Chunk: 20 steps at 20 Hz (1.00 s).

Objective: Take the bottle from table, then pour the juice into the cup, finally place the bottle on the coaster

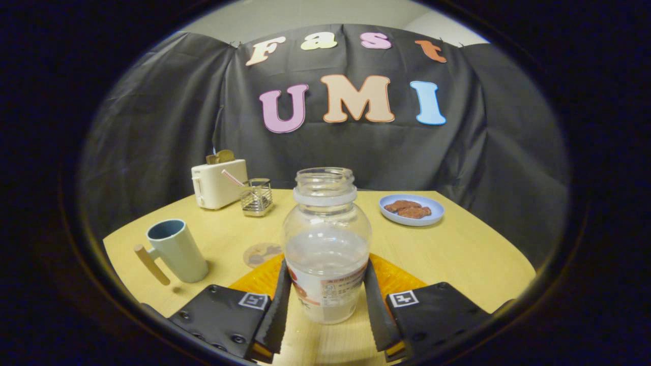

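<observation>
One mug with a wooden handle stands upright at the left of the desk, open end up. Behind it, toward the black cloth wall, sits a cream toaster with slices poking from its slots, and just beside that a small wire caddy with a pink straw leaning out. A round coaster lies flat between the mug and the bottle. The bottle stands upright and uncapped on an orange mat, clear liquid filling its lower half. The gripper has its jaws closed against both sides of the bottle's labelled lower body, pinching it. Farther right, beyond the bottle, a blue plate holds brown pieces of food
</observation>
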{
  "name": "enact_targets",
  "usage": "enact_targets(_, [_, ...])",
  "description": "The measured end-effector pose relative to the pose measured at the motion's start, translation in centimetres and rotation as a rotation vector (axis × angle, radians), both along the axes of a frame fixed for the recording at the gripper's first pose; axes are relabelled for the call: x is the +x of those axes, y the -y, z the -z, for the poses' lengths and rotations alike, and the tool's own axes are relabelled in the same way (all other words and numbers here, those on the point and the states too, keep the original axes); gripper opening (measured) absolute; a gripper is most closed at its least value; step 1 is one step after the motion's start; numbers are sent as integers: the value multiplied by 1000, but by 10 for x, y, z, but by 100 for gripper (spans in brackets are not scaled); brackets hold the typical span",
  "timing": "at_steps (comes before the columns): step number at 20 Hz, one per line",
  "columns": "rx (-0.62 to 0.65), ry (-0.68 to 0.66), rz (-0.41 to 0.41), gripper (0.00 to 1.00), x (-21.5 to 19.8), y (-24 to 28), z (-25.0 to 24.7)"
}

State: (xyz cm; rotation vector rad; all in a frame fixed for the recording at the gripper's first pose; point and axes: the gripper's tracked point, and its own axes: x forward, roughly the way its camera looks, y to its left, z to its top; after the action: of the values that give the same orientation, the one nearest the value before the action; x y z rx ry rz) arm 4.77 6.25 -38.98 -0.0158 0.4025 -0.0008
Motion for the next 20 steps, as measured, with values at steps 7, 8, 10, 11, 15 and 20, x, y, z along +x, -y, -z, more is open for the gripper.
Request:
enact_targets(7, [-156,14,-21,71,4,-5,-12])
enact_targets(8, [-184,20,-24,71,5,-7,-16])
enact_targets(10, [-257,31,-38,71,8,-10,-25])
enact_targets(11, [-288,37,-47,71,10,-12,-30])
enact_targets(15, [-429,55,-97,71,17,-27,-44])
enact_targets(20, [-562,91,-150,71,26,-49,-60])
